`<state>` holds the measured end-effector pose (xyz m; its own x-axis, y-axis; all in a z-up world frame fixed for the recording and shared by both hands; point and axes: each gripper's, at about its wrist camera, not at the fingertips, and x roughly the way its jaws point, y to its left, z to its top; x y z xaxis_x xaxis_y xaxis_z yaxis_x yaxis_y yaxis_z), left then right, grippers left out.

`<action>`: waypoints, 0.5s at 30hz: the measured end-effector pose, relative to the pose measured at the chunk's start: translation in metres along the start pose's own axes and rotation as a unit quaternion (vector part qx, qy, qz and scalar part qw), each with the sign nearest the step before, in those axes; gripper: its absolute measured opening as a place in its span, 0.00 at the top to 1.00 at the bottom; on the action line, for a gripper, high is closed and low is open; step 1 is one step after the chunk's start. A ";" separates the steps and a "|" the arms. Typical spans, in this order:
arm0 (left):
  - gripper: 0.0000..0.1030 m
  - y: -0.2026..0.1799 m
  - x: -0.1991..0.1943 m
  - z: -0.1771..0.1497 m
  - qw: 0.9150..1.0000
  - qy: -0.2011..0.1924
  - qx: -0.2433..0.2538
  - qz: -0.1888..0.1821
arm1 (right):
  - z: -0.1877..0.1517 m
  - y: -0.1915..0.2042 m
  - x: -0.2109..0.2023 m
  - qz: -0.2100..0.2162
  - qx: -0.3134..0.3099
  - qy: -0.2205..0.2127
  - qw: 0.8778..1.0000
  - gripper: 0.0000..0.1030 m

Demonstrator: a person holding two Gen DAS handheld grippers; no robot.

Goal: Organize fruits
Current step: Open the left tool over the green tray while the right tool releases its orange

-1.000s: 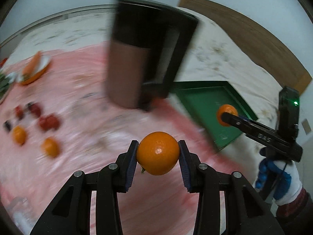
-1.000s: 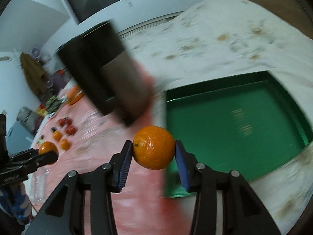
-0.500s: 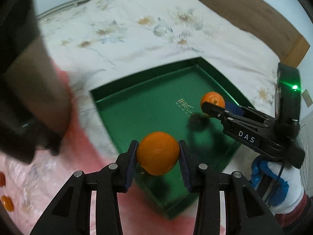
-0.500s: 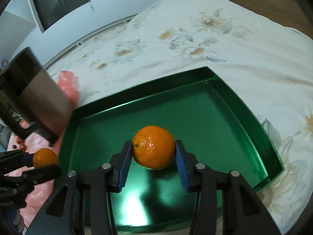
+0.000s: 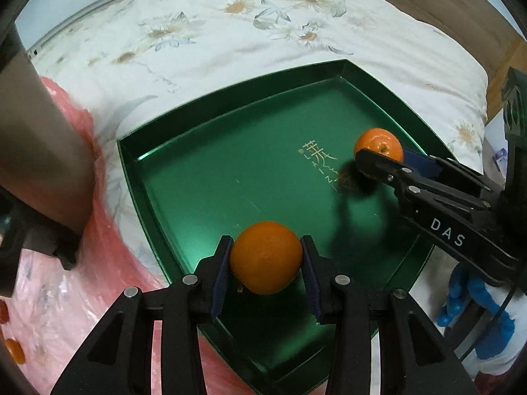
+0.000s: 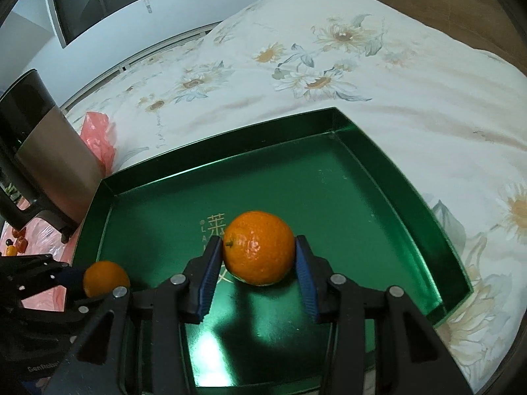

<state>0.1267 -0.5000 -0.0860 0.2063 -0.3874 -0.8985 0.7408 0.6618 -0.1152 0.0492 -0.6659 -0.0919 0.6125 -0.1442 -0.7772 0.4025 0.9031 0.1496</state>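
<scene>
Left gripper (image 5: 266,260) clamped one round orange fruit (image 5: 263,263) above the shiny green rectangular tray's (image 5: 230,171) near edge; right gripper (image 6: 258,258), jaws just opening, loosely flanked a second orange fruit (image 6: 260,247).

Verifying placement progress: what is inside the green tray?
Only two oranges: one orange clamped in the left gripper, the other orange between the right gripper's jaws, which have just been opening. Grippers cover the tray's near floor.

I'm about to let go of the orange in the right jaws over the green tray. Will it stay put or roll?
The round orange may well roll: the glossy green tray has a smooth, flat floor. Its raised walls should probably contain it. The peel looks firm, so a short drop is unlikely to hurt it.
</scene>
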 end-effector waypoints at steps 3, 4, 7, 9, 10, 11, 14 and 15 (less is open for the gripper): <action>0.65 -0.001 -0.007 -0.001 1.000 -0.007 0.004 0.000 | 0.001 0.000 -0.008 -0.001 0.002 -0.010 1.000 0.09; 0.65 -0.002 -0.010 -0.001 1.000 -0.009 0.005 0.002 | 0.003 0.002 -0.012 -0.002 0.000 -0.016 1.000 0.00; 0.52 -0.001 -0.021 -0.002 1.000 -0.019 0.003 -0.003 | 0.007 0.008 -0.025 -0.009 -0.010 -0.026 1.000 0.00; 0.50 -0.002 -0.034 -0.004 0.999 -0.035 0.005 -0.003 | 0.008 0.012 -0.034 -0.009 -0.015 -0.030 0.999 0.00; 0.50 -0.002 -0.040 -0.005 0.999 -0.039 0.007 -0.007 | 0.008 0.014 -0.039 -0.009 -0.016 -0.033 0.999 0.00; 0.50 -0.003 -0.049 -0.007 0.999 -0.047 0.008 -0.011 | 0.008 0.015 -0.044 -0.009 -0.016 -0.035 0.999 0.00; 0.50 -0.001 -0.070 -0.011 0.998 -0.062 0.008 -0.015 | 0.006 0.020 -0.063 -0.004 -0.011 -0.046 0.999 0.00; 0.49 0.000 -0.078 -0.015 0.998 -0.068 0.008 -0.014 | 0.005 0.023 -0.069 -0.003 -0.011 -0.049 0.999 0.00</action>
<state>0.1012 -0.4604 -0.0218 0.2696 -0.4892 -0.8295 0.7574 0.6396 -0.1310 0.0195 -0.6373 -0.0319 0.6745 -0.1868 -0.7142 0.3916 0.9107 0.1316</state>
